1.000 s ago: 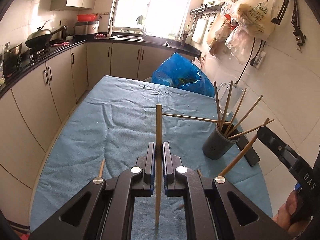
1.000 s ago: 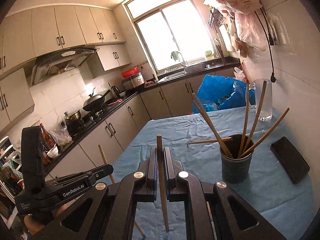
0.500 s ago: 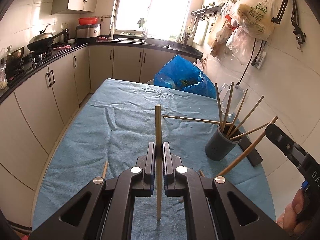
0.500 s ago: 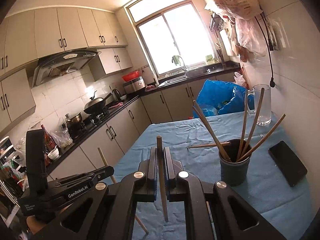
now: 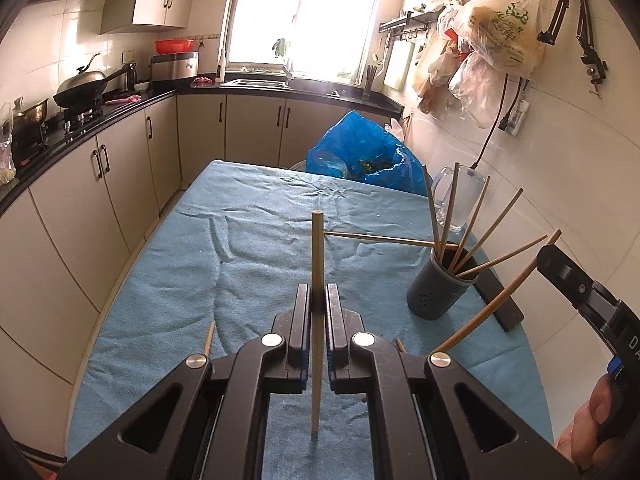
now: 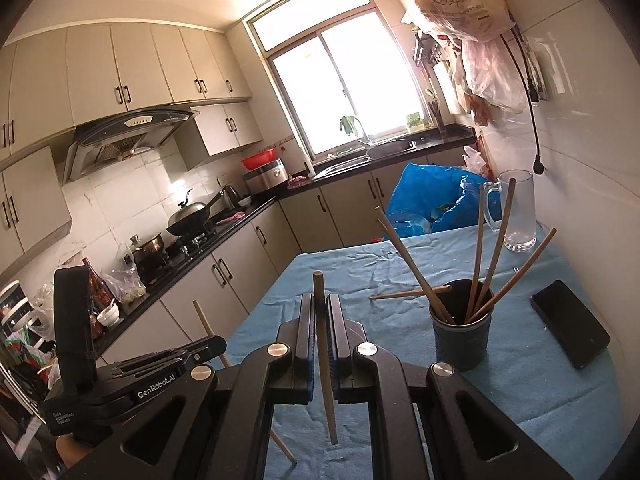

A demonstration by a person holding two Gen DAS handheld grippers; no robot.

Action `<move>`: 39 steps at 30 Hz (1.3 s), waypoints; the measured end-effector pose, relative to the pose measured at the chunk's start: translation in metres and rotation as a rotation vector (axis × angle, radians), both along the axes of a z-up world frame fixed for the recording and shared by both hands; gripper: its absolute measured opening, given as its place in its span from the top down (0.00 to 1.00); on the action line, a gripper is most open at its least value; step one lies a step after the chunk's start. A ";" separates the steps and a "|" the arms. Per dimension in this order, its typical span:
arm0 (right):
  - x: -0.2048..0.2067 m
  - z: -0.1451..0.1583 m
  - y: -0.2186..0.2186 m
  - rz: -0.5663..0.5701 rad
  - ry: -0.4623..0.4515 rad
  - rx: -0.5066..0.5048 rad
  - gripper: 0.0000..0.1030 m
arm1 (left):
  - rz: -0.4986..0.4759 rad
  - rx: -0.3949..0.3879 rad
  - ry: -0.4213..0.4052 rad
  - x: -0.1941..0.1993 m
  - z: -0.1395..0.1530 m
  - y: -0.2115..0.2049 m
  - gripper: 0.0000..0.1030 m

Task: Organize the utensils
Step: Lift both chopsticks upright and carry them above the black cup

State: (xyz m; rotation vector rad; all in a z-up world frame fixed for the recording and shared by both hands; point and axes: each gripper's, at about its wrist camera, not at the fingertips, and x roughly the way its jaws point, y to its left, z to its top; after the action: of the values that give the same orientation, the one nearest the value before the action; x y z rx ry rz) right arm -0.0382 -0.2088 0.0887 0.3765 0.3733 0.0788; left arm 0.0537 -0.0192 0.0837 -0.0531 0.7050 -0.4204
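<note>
We've got our left gripper (image 5: 318, 300) clamped tight on a wooden chopstick (image 5: 317, 264), and it stands nearly upright between the jaws, tip poking up above them and the thin end hanging below, over the blue tablecloth (image 5: 248, 264). Over on the other side, our right gripper (image 6: 320, 312) is doing the same thing: closed on its own chopstick (image 6: 322, 344), which leans just slightly, upper end above the jaws, lower end pointing down toward the cloth.

Ahead and to the right sits the dark holder cup (image 5: 438, 292), upright on the table, with several chopsticks fanning out of it at different angles. One more chopstick (image 5: 380, 238) lies nearly flat, its far end resting at the cup's rim. From the right camera we see the same cup (image 6: 460, 336) just beyond our right jaws, near a black phone (image 6: 570, 330) lying flat on the cloth. A glass mug (image 6: 518, 216) stands further back by the wall, and a blue plastic bag (image 5: 364, 152) sits off the table's far end. Two loose chopstick ends peek out beside the left gripper's body; we can't tell how they lie.
</note>
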 end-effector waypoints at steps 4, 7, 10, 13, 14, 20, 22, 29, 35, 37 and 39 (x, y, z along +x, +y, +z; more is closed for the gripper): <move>-0.005 0.001 -0.003 -0.003 -0.005 0.002 0.94 | -0.001 0.002 -0.007 -0.003 0.003 -0.002 0.94; -0.007 0.002 -0.005 -0.005 -0.007 0.006 0.94 | -0.002 0.005 -0.012 -0.006 0.005 -0.003 0.94; -0.010 0.003 -0.007 -0.008 -0.009 0.011 0.94 | -0.005 0.006 -0.016 -0.009 0.007 -0.005 0.94; -0.013 0.005 -0.010 -0.011 -0.012 0.013 0.94 | -0.008 0.008 -0.021 -0.012 0.008 -0.006 0.94; -0.014 0.005 -0.010 -0.013 -0.013 0.014 0.94 | -0.009 0.008 -0.022 -0.013 0.009 -0.006 0.94; -0.021 0.008 -0.015 -0.024 -0.026 0.019 0.94 | -0.013 0.009 -0.025 -0.017 0.012 -0.009 0.94; -0.023 0.009 -0.017 -0.027 -0.031 0.021 0.94 | -0.015 0.009 -0.027 -0.019 0.014 -0.010 0.94; -0.030 0.008 -0.023 -0.036 -0.036 0.032 0.94 | -0.023 0.015 -0.034 -0.025 0.018 -0.015 0.94; -0.037 0.009 -0.028 -0.047 -0.045 0.043 0.94 | -0.029 0.023 -0.038 -0.029 0.020 -0.019 0.94; -0.040 0.008 -0.030 -0.050 -0.048 0.047 0.94 | -0.031 0.027 -0.040 -0.031 0.021 -0.021 0.94; -0.043 0.009 -0.032 -0.054 -0.052 0.049 0.94 | -0.034 0.031 -0.042 -0.032 0.022 -0.024 0.94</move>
State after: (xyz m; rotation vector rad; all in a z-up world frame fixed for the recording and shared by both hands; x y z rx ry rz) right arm -0.0808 -0.2408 0.0981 0.4323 0.3097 0.0446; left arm 0.0218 -0.0430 0.1053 -0.0035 0.6718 -0.4417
